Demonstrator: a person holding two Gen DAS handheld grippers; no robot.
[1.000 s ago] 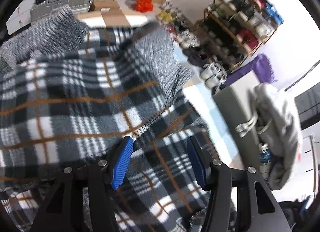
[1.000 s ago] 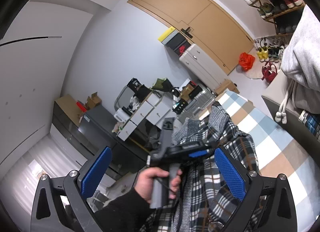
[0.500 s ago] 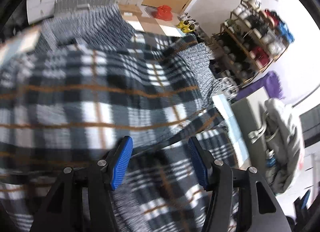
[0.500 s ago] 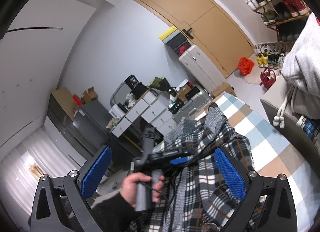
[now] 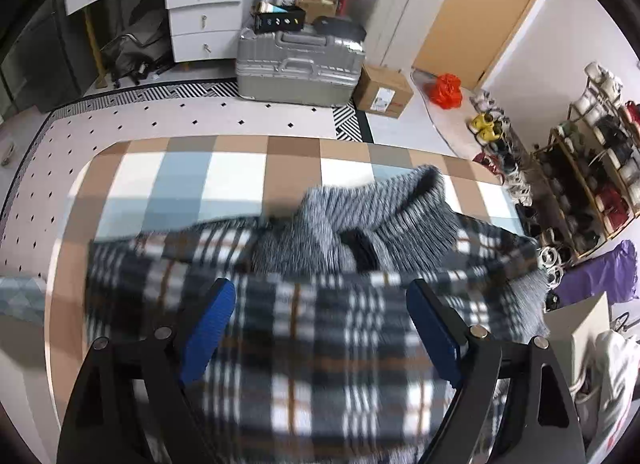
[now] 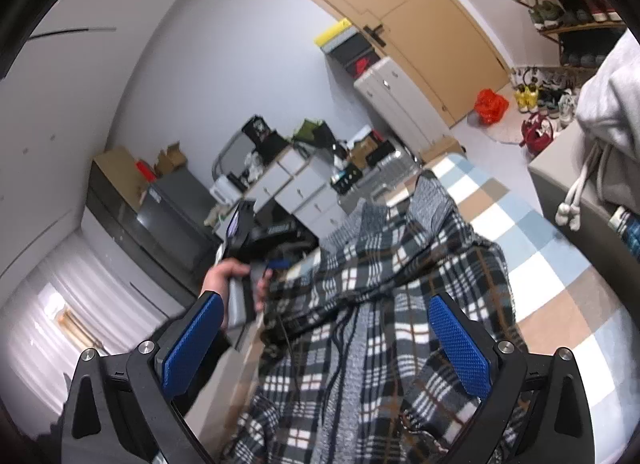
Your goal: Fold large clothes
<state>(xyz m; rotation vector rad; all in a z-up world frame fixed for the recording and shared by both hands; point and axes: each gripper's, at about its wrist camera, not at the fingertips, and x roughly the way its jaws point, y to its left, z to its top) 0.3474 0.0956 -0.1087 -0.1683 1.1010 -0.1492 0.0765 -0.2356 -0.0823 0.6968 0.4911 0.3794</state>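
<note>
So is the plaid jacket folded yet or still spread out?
Not folded: the plaid jacket lies rumpled and mostly open on the checked blanket, grey lining showing.

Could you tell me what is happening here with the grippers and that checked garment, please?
A person holds a gripper in each hand over a plaid hooded jacket that lies, loosely spread and not yet neatly folded, on a checked blanket. The left gripper is open above the jacket's body, with the grey hood ahead of it. The right gripper is also open and holds nothing. The left-wrist view is blurred, which suggests motion.
</note>
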